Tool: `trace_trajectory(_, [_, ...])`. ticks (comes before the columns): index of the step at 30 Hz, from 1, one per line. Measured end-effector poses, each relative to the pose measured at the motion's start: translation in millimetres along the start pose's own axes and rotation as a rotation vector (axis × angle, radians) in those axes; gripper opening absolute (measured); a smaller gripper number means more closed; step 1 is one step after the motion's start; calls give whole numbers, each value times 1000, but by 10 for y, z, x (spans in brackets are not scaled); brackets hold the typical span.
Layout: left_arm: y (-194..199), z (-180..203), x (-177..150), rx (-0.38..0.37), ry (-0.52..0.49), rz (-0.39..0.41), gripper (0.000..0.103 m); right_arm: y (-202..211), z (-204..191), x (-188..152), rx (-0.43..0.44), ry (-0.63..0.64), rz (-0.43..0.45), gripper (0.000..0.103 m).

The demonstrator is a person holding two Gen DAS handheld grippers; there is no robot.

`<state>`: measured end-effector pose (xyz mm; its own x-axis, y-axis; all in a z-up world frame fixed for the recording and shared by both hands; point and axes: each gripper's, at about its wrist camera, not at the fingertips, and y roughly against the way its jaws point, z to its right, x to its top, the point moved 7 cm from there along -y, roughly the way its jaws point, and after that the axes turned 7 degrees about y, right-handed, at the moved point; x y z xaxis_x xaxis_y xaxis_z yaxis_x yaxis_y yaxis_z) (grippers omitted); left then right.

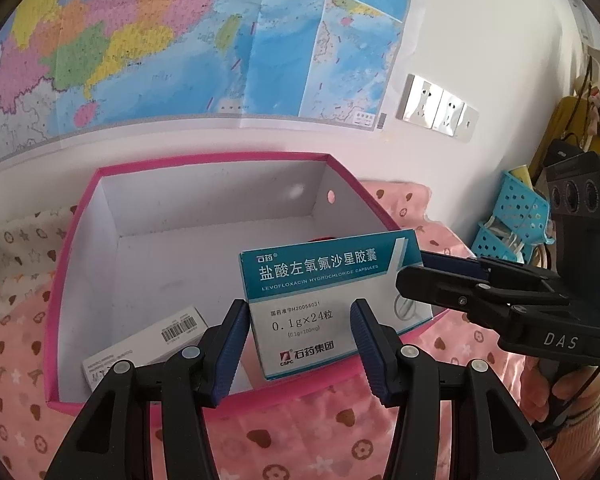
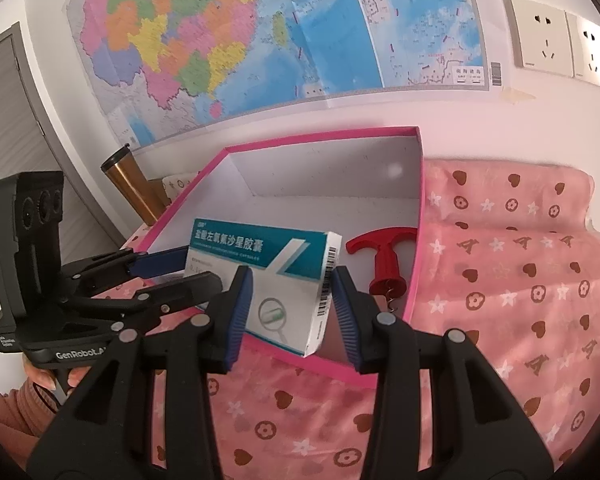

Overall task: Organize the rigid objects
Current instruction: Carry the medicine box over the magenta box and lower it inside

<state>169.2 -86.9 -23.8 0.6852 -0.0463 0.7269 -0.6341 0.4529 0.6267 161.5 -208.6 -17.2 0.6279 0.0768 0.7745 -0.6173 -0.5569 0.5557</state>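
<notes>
Left wrist: medicine box (image 1: pixel 324 300) tilted, long axis toward right gripper (image 1: pixel 416 276).

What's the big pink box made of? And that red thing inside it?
The pink box looks like cardboard: thin, stiff, flat walls, matte white inside, with sharp folded corners. The red corkscrew looks like moulded plastic, smooth and slightly shiny, with a dark twisted tip that is probably metal.

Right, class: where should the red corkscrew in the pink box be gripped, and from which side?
Take the red corkscrew by its round stem below the T-handle, coming from above. It lies flat on the pink box floor, close beside the right wall, so sideways looks blocked.
</notes>
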Motion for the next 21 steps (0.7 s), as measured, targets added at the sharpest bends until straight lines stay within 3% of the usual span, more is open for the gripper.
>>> trace_trajectory(21, [-134,-114,-16,3,37,-40,52,-131,12,-9,-6,-6,-26,44])
